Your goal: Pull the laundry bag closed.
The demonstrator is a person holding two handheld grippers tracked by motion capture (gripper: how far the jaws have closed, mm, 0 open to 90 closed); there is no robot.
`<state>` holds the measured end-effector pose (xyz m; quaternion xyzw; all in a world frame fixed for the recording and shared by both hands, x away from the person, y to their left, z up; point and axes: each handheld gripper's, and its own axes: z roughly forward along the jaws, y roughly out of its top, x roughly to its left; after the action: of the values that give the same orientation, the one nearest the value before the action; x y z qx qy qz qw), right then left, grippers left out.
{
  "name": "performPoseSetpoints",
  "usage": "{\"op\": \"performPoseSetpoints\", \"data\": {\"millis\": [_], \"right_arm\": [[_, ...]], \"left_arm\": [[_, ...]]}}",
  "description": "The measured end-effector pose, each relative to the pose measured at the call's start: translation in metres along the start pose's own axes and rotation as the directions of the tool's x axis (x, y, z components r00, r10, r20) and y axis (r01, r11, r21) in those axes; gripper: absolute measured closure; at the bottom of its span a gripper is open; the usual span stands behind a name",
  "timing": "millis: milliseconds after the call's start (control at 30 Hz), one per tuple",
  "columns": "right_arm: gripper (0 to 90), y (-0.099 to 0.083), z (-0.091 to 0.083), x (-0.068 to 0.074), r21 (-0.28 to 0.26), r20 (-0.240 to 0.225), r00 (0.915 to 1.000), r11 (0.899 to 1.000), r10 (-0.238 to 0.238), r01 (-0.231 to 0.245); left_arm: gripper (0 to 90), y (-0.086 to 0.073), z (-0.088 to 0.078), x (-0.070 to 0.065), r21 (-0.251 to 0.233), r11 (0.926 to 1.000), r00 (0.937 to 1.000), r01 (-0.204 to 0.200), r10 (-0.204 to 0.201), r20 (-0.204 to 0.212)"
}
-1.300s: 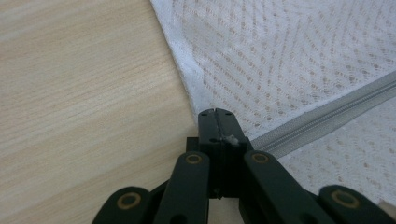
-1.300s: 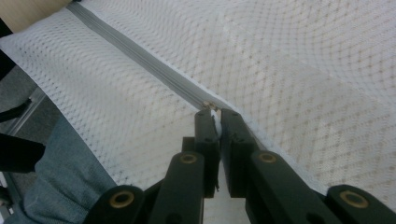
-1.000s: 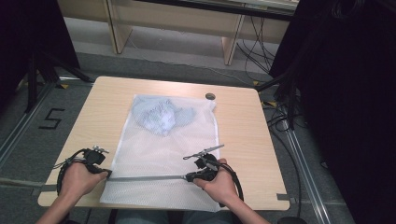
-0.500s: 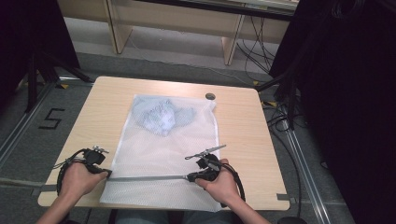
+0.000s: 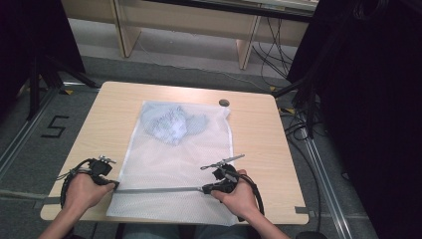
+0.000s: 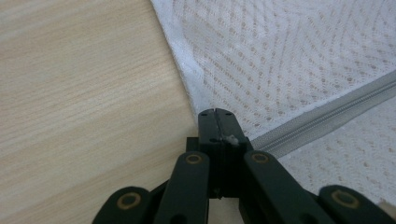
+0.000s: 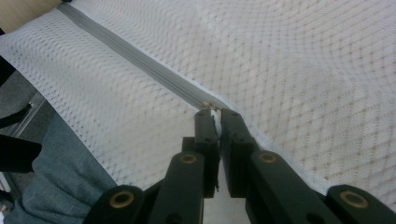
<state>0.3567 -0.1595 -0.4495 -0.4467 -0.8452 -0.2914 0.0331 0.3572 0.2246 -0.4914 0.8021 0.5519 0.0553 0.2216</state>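
A light wooden table (image 5: pixel 259 149) carries a large white mesh laundry bag (image 5: pixel 179 164) lying flat, its near edge hanging slightly over the near table edge. Inside it, at the far end, sits a crumpled pale blue-grey garment (image 5: pixel 171 124). A grey zipper (image 5: pixel 159 189) runs left to right across the near part of the bag.

The left gripper (image 5: pixel 115 184) has its jaws pinched together on the bag's left edge, right at the zipper's left end. The right gripper (image 5: pixel 205 188) has its jaws closed on the small zipper pull (image 7: pixel 212 112), well along the track to the right.

The step in hand looks like zipping: one end anchored, the pull being worked along. Most of the track between the grippers appears already joined, so the next move probably calls for drawing the pull steadily rightward to the bag's right edge while the left grip keeps the mesh taut.

The right gripper view shows the pull caught between the jaw tips, too small to make out from above; the left gripper view (image 6: pixel 215 122) shows the seam pinched. The high view alone gives the garment and a small dark round disc (image 5: pixel 224 102) on the far table.
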Motion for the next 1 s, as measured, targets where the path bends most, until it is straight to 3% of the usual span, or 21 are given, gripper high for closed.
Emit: {"op": "performPoseSetpoints", "data": {"millis": [200, 233, 267, 300, 467, 600, 667, 867, 1000], "right_arm": [[86.8, -0.0021, -0.0014, 0.0001, 0.008, -0.010, 0.9995, 1.000, 0.029, -0.029], [86.8, -0.0021, -0.0014, 0.0001, 0.008, -0.010, 0.9995, 1.000, 0.029, -0.029], [86.8, -0.0020, -0.0013, -0.0029, -0.009, -0.010, 0.9999, 1.000, -0.001, 0.001], [86.8, -0.0021, -0.0024, -0.0014, 0.004, -0.004, 0.9996, 1.000, 0.029, -0.029], [86.8, -0.0027, -0.0029, -0.0050, -0.007, -0.004, 1.0000, 1.000, 0.003, -0.003], [86.8, -0.0047, -0.0032, -0.0055, 0.001, -0.009, 0.9995, 1.000, 0.030, -0.030], [86.8, -0.0050, -0.0047, -0.0072, -0.015, -0.005, 0.9999, 1.000, 0.009, -0.009], [86.8, -0.0059, -0.0064, -0.0074, -0.007, -0.009, 0.9993, 0.999, 0.037, -0.038], [86.8, -0.0069, -0.0064, -0.0092, -0.005, -0.004, 0.9996, 1.000, 0.027, -0.027]], "left_arm": [[89.9, 0.0001, 0.0000, 0.0001, 0.001, 1.0000, 1.0000, -0.001, 0.001, 0.000], [89.9, 0.0000, 0.0000, -0.0001, -0.001, 1.0000, 1.0000, 0.000, 0.000, 0.000], [89.9, 0.0000, 0.0001, -0.0001, -0.002, 1.0000, 1.0000, 0.001, -0.001, -0.001], [89.9, 0.0000, 0.0000, 0.0001, -0.001, 1.0000, 1.0000, -0.001, 0.001, 0.000], [89.9, 0.0000, 0.0002, -0.0003, -0.003, 1.0000, 1.0000, 0.002, -0.002, -0.001], [89.9, 0.0003, -0.0003, 0.0000, 0.005, 1.0000, 1.0000, -0.005, 0.005, -0.003], [89.9, 0.0002, 0.0000, -0.0001, 0.001, 1.0000, 1.0000, -0.001, 0.001, -0.002], [89.9, 0.0000, 0.0000, 0.0001, 0.000, 1.0000, 1.0000, -0.002, 0.002, 0.000], [89.9, 0.0000, -0.0001, 0.0001, 0.001, 1.0000, 1.0000, -0.002, 0.002, 0.000]]}}
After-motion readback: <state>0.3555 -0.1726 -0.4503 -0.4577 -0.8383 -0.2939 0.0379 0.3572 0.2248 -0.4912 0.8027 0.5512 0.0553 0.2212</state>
